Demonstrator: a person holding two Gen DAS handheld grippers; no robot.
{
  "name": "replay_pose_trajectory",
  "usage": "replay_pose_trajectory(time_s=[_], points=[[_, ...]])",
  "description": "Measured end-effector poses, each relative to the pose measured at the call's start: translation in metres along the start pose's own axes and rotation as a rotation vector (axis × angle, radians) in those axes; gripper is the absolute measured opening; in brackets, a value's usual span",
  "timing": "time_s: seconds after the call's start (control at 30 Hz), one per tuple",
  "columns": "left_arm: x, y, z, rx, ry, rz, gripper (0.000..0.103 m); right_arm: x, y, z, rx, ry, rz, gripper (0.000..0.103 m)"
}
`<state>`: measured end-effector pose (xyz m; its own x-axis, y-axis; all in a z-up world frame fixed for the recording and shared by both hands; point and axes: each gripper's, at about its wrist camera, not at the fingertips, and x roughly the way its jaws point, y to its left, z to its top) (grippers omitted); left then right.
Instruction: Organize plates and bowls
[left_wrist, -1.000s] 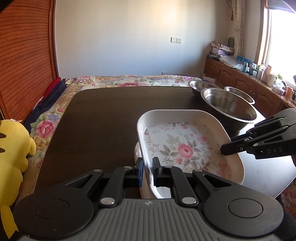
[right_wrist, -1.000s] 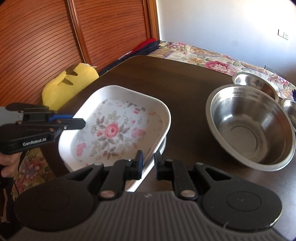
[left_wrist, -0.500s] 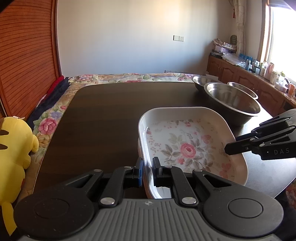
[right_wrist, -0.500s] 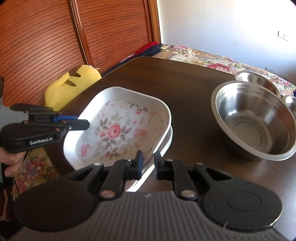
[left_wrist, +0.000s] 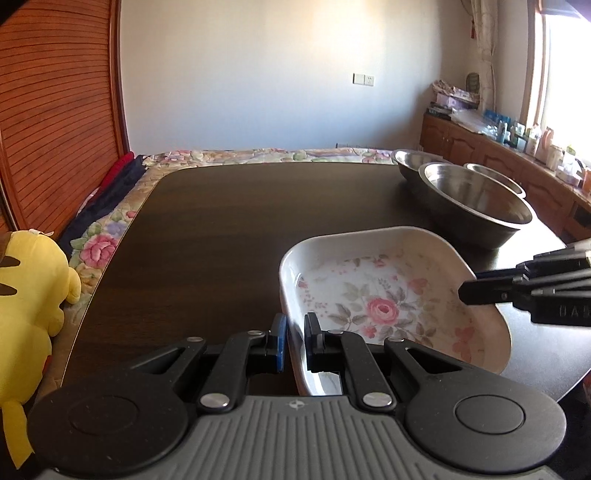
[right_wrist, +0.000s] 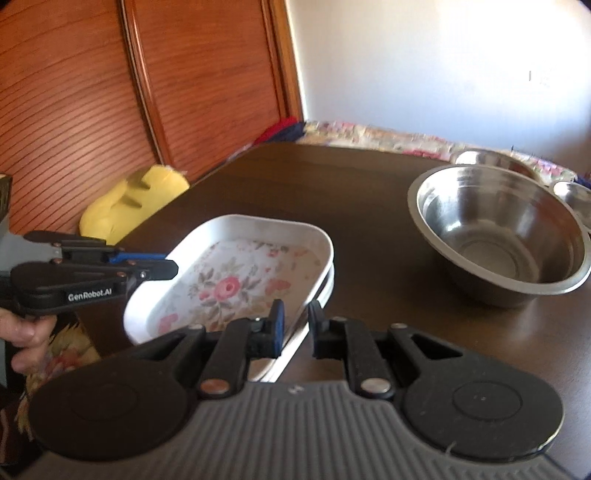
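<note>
A white floral dish (left_wrist: 391, 295) sits at the near right part of a dark wooden table (left_wrist: 229, 236), pinched at opposite rims by two hand-held tools. The left tool (left_wrist: 293, 341) is clamped on the dish's near left rim, its blue-padded finger outside the wall and the other inside; the right tool (right_wrist: 295, 325) is closed the same way on the opposite rim. In the right wrist view a second white rim (right_wrist: 325, 286) shows just under the dish, so it appears to rest on another dish of like shape. A person's hand (right_wrist: 22, 332) grips the left tool's handle at the frame's edge.

Beyond the dish, a large steel bowl (left_wrist: 476, 201) stands on the table near it but apart, with two smaller steel bowls, one (left_wrist: 417, 158) behind it and one (left_wrist: 495, 177) to its right, close against it. The tabletop is otherwise bare and glossy, with rounded corners.

Around the table lies a flower-patterned bedcover (left_wrist: 107, 240). A yellow plush toy (left_wrist: 26, 291) rests on it at the left edge, beside folded dark and red cloth (left_wrist: 114, 181). Ribbed reddish wooden panels (left_wrist: 55, 110) fill the left wall; a pale wall (left_wrist: 266, 74) with a switch plate (left_wrist: 364, 79) closes the far end. Low wooden cabinets (left_wrist: 480, 151) crowded with bottles run under a bright window (left_wrist: 569, 74) at right.
</note>
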<state>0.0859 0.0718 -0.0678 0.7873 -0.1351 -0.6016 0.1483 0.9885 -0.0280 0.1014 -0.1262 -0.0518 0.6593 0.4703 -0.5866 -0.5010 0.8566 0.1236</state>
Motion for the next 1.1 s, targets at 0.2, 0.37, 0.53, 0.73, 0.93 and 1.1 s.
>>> replay_pose_trajectory(time_s=[0.2, 0.37, 0.53, 0.73, 0.93, 1.1], points=[[0.002, 0.003, -0.002, -0.018, -0.004, -0.005, 0.012, 0.000, -0.003, -0.013, 0.062, -0.079, -0.002, 0.015], [-0.002, 0.003, 0.000, -0.031, -0.017, -0.004, 0.012, -0.004, -0.008, -0.018, 0.106, -0.113, 0.020, 0.015], [-0.011, -0.003, 0.008, -0.014, -0.058, 0.002, 0.020, -0.018, -0.009, -0.016, 0.097, -0.167, -0.006, 0.015], [-0.015, -0.021, 0.023, 0.021, -0.112, -0.015, 0.041, -0.041, -0.021, -0.011, 0.075, -0.248, -0.070, 0.015], [-0.004, -0.052, 0.035, 0.068, -0.135, -0.058, 0.050, -0.057, -0.048, -0.009, 0.089, -0.303, -0.142, 0.015], [0.010, -0.079, 0.043, 0.104, -0.135, -0.091, 0.056, -0.067, -0.076, -0.011, 0.113, -0.332, -0.201, 0.015]])
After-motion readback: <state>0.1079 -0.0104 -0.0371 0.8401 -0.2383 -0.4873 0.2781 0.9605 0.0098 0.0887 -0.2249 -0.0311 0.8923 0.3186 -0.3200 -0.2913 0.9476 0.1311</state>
